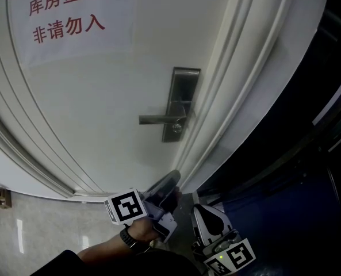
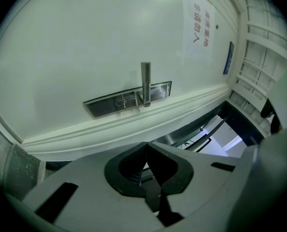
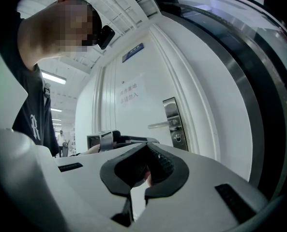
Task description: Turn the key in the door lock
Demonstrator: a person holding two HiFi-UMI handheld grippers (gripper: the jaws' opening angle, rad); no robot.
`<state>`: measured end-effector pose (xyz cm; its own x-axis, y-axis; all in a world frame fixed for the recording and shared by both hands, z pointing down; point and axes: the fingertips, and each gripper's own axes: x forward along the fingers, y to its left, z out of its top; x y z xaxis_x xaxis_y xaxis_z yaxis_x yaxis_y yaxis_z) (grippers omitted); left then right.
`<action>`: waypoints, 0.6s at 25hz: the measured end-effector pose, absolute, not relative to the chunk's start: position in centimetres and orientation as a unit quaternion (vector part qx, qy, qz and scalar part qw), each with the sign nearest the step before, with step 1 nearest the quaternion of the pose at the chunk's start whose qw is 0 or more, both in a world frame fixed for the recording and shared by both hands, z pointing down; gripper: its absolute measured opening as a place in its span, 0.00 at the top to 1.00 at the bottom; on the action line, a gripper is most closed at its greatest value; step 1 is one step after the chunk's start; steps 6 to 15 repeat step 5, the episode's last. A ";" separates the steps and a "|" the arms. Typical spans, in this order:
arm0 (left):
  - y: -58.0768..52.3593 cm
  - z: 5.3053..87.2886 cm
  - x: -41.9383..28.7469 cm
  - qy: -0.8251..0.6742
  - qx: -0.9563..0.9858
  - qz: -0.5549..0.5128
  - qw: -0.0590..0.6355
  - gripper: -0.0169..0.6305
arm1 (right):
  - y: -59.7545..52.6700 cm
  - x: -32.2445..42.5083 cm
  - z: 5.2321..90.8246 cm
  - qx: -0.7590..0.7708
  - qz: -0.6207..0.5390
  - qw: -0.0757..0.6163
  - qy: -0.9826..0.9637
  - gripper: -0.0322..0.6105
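White and smooth, the door (image 1: 101, 96) sits in a ribbed moulded frame, with a paper sign (image 1: 66, 10) in red characters high on it. A tall brushed-steel lock plate (image 1: 183, 88) carries a straight lever handle (image 1: 158, 119). The small key (image 1: 176, 129) sits in the cylinder just below. The left tool (image 2: 145, 145) and right tool (image 3: 146, 148) hang low, well apart from the lock, their black ridged jaws pressed together on nothing.

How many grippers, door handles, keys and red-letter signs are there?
Grippers: 2, the left gripper and the right gripper
Door handle: 1
Key: 1, in the lock
Red-letter sign: 1
Total: 5
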<state>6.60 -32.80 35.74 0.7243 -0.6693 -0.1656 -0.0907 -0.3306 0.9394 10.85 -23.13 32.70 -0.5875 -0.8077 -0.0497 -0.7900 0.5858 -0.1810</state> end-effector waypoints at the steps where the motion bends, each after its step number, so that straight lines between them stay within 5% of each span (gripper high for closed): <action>1: -32.9 35.8 6.6 -0.247 0.767 -0.276 0.523 0.96 | -23.2 10.8 32.7 -0.450 -0.070 0.063 0.888 0.93; 15: -33.3 35.9 6.7 -0.246 0.768 -0.274 0.524 0.96 | -23.6 10.8 32.8 -0.450 -0.069 0.061 0.888 0.93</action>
